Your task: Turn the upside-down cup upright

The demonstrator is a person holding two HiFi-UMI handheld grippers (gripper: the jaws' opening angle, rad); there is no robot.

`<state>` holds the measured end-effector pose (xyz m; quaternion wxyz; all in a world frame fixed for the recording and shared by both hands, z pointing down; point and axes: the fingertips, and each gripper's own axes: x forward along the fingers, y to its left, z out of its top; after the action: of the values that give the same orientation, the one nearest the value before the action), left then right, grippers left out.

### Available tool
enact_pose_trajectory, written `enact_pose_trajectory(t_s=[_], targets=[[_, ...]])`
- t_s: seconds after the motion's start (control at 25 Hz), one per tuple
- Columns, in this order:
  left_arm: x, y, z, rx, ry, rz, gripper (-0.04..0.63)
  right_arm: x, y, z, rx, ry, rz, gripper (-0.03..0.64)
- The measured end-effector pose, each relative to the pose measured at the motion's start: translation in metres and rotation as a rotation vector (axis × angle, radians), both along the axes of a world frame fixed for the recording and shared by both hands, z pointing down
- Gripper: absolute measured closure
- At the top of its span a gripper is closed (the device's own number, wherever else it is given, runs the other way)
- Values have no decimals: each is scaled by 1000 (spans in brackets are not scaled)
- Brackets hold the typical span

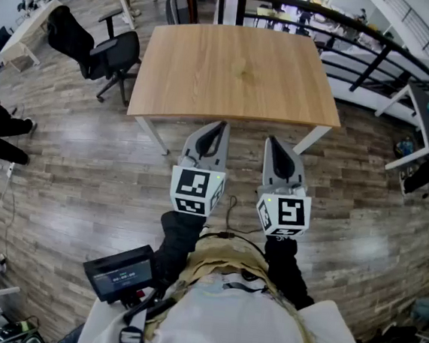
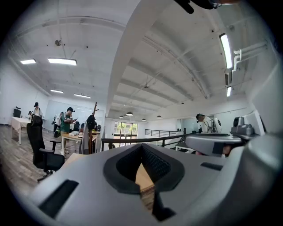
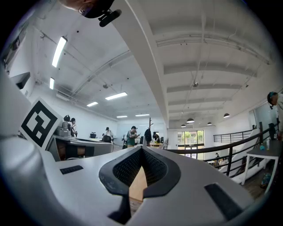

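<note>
At the far left of the head view a black office chair [image 1: 98, 46] stands on the plank floor [image 1: 64, 160], just off the left corner of the worktop [image 1: 239, 71]. A white leg shows under each near corner of the worktop, and open floor runs along its near edge and down both sides.

The left claw [image 1: 220, 127] is held level in front of the person, its tip right at the worktop's near edge. Its marker cube [image 1: 195, 190] faces up towards the camera. In its own view the left claw [image 2: 141, 146] has its jaws brought together at the tips with nothing between them. Only a sliver of the light wood top shows through the gap behind the pads. Beyond it, people stand at desks far off to the left.

Just beside it, and apart from it, the right claw [image 1: 271, 142] also points level, with its tip a little short of the same edge. In its own view the right claw [image 3: 141, 151] is fully closed and holds nothing, and the wood top again shows through the hollow between the pads.

To the right, a dark railing [image 1: 377, 47] curves past the worktop's far right corner, with floor between the two.

The cup appears in none of the three views.
</note>
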<state>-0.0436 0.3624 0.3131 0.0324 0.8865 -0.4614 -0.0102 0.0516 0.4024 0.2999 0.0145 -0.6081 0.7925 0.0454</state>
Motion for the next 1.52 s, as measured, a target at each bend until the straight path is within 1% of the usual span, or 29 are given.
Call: enact_pose_trajectory(t_s=[0.4, 0.52, 0.68, 0.88, 1.12, 1.36, 1.52], targets=[[-19, -11, 7, -8, 23, 37, 598, -25, -13, 8, -21, 22, 9, 597], [-30, -15, 15, -27, 19, 33, 598, -28, -16, 13, -42, 31, 25, 597], [-51, -22, 29, -54, 35, 7, 598, -20, -22, 25, -72, 35, 66, 597], [-79, -39, 48, -102, 51, -30, 598, -23, -37, 44, -119, 22, 73, 597], [-102, -50, 62, -111, 52, -67, 598, -35, -51, 60, -143, 25, 67, 597], [-109, -67, 70, -122, 48, -96, 598, -31, -74, 74, -184, 36, 43, 597], [-101, -96, 90, -146, 42, -116, 598, -20, -103, 96, -210, 32, 26, 596]])
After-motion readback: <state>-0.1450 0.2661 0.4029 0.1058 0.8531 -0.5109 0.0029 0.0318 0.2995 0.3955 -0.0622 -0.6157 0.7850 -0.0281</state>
